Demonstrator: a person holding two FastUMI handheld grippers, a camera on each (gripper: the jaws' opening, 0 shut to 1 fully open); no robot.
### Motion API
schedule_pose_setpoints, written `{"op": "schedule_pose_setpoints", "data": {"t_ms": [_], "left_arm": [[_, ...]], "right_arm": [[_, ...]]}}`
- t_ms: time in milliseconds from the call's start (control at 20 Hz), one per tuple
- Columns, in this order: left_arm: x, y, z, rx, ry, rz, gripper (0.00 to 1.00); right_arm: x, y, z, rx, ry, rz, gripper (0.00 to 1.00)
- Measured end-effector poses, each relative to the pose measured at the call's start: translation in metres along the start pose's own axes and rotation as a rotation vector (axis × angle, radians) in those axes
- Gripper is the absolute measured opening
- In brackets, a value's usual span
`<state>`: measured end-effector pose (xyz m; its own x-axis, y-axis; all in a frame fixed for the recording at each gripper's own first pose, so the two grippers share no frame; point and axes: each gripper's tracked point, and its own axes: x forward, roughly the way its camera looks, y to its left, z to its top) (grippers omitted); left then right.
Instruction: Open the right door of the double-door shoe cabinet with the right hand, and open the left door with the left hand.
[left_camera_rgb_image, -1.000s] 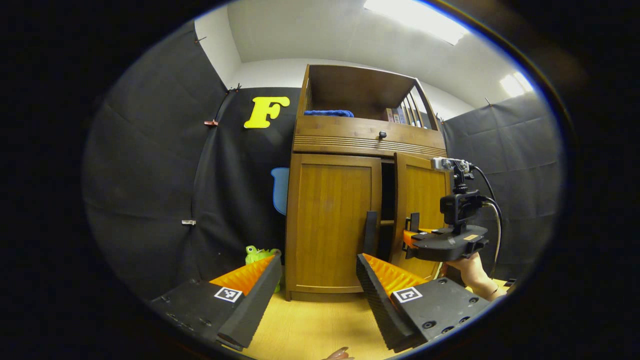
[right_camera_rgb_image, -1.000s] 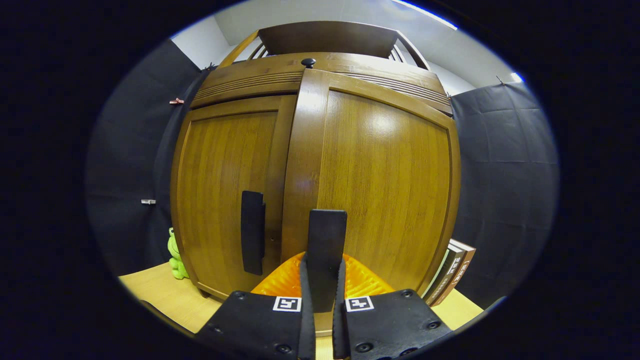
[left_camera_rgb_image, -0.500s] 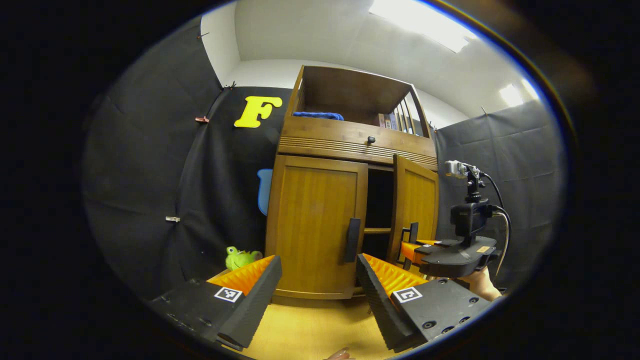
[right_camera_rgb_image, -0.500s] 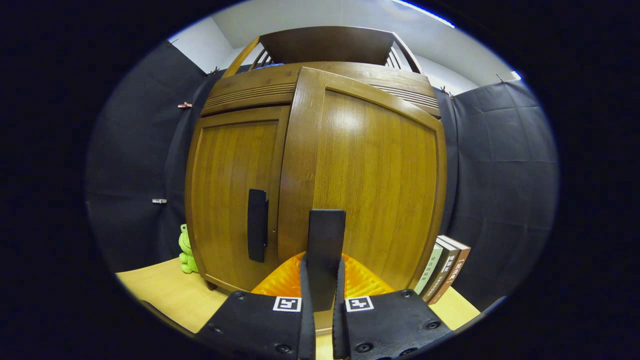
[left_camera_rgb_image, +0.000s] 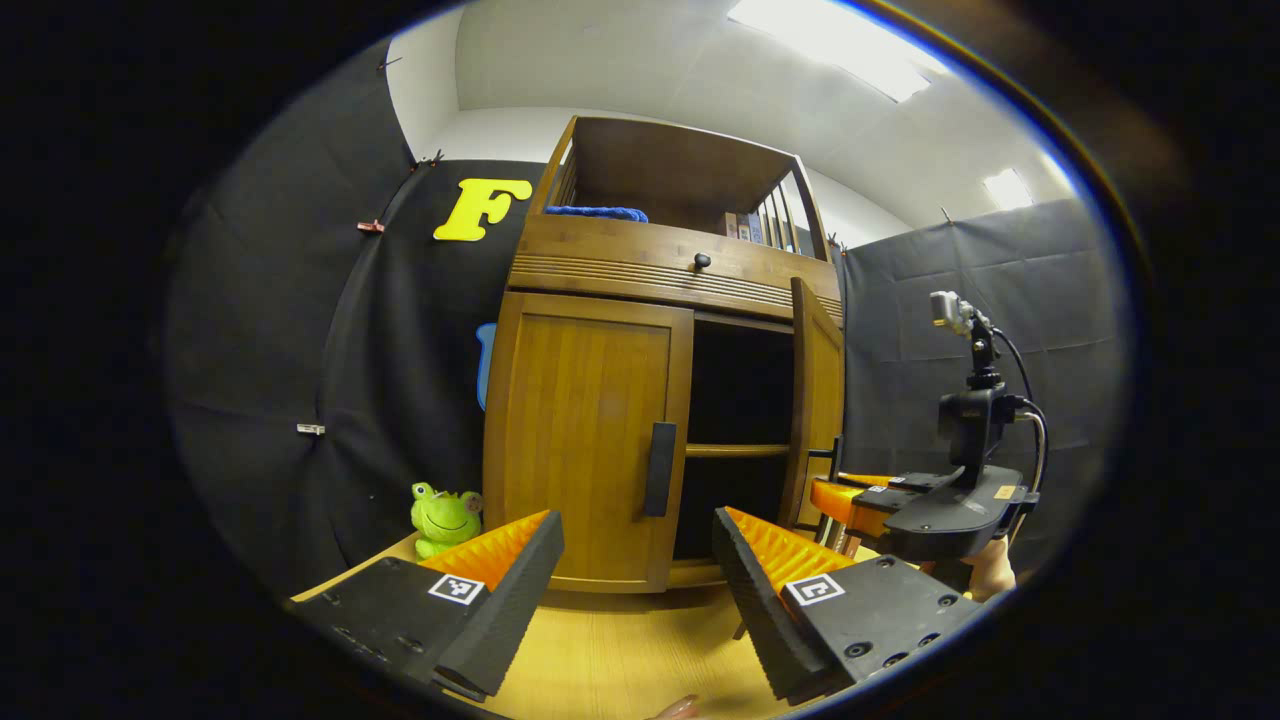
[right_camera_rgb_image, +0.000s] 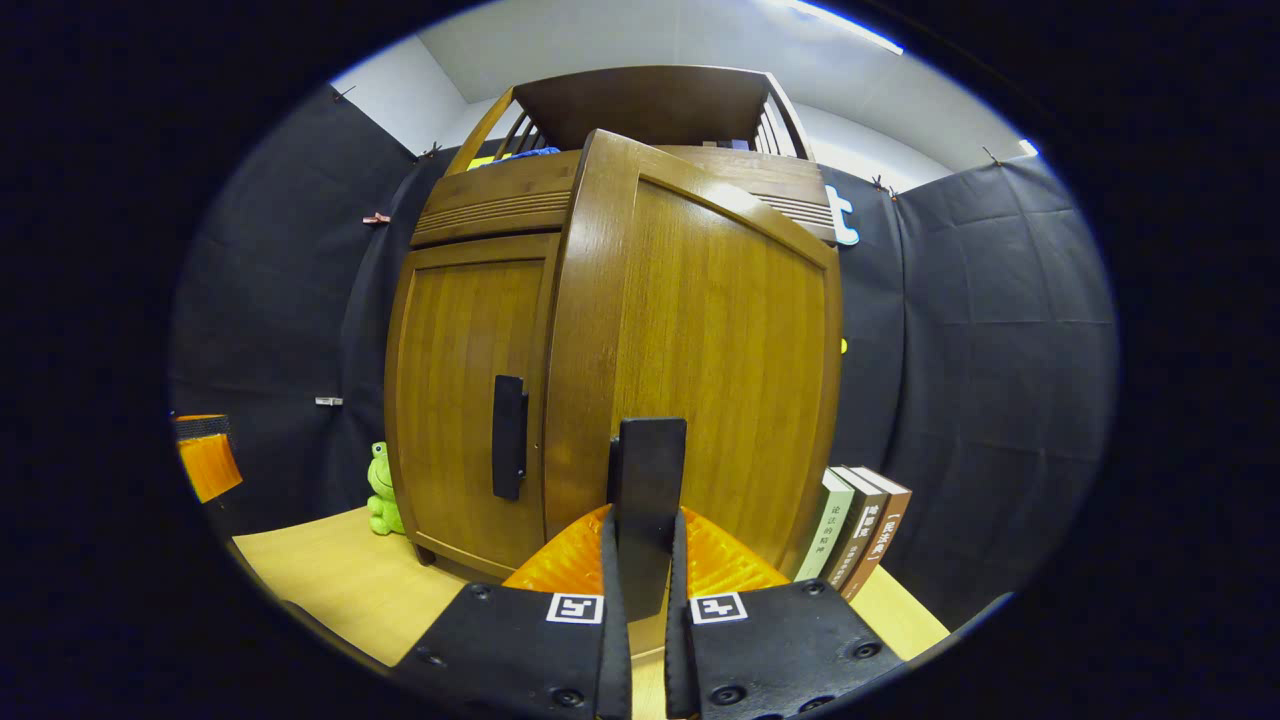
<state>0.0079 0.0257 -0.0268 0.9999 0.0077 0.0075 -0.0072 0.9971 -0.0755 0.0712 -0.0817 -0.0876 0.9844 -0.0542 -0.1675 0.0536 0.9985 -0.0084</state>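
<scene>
The wooden shoe cabinet (left_camera_rgb_image: 600, 275) stands on the tabletop. Its left door (left_camera_rgb_image: 585, 440) is closed, with a dark vertical handle (left_camera_rgb_image: 660, 468) on its inner edge. The right door (left_camera_rgb_image: 815, 400) is swung well out, baring a dark inside with one shelf (left_camera_rgb_image: 735, 450). In the right gripper view my right gripper (right_camera_rgb_image: 645, 560) is shut on the right door's handle (right_camera_rgb_image: 650, 460), in front of the door panel (right_camera_rgb_image: 720, 370). The left gripper view shows that gripper (left_camera_rgb_image: 850, 492) at the door's edge, with a hand behind it. My left gripper (left_camera_rgb_image: 638, 520) hangs open, short of the left door's handle.
A green frog toy (left_camera_rgb_image: 445, 515) sits at the cabinet's left foot. Books (right_camera_rgb_image: 860, 530) lean against its right side. Above the doors runs a drawer with a small knob (left_camera_rgb_image: 702, 261). A blue cloth (left_camera_rgb_image: 595, 212) lies on the top shelf. The wooden tabletop (left_camera_rgb_image: 620, 660) stretches in front.
The right door has swung much wider, pulled by my shut right gripper, and the inside now shows. My left gripper stays open and now points more toward the left door's handle.
</scene>
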Motion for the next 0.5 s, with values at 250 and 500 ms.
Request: {"op": "schedule_pose_setpoints", "data": {"t_ms": [250,500], "left_arm": [[0.005,-0.018,-0.003,-0.020,0.002,-0.042,0.90],[0.010,-0.038,-0.007,-0.031,0.008,-0.087,0.94]], "right_arm": [[-0.016,-0.016,0.001,0.005,0.006,-0.007,0.17],[-0.032,-0.036,0.000,-0.003,0.003,-0.038,0.17]]}}
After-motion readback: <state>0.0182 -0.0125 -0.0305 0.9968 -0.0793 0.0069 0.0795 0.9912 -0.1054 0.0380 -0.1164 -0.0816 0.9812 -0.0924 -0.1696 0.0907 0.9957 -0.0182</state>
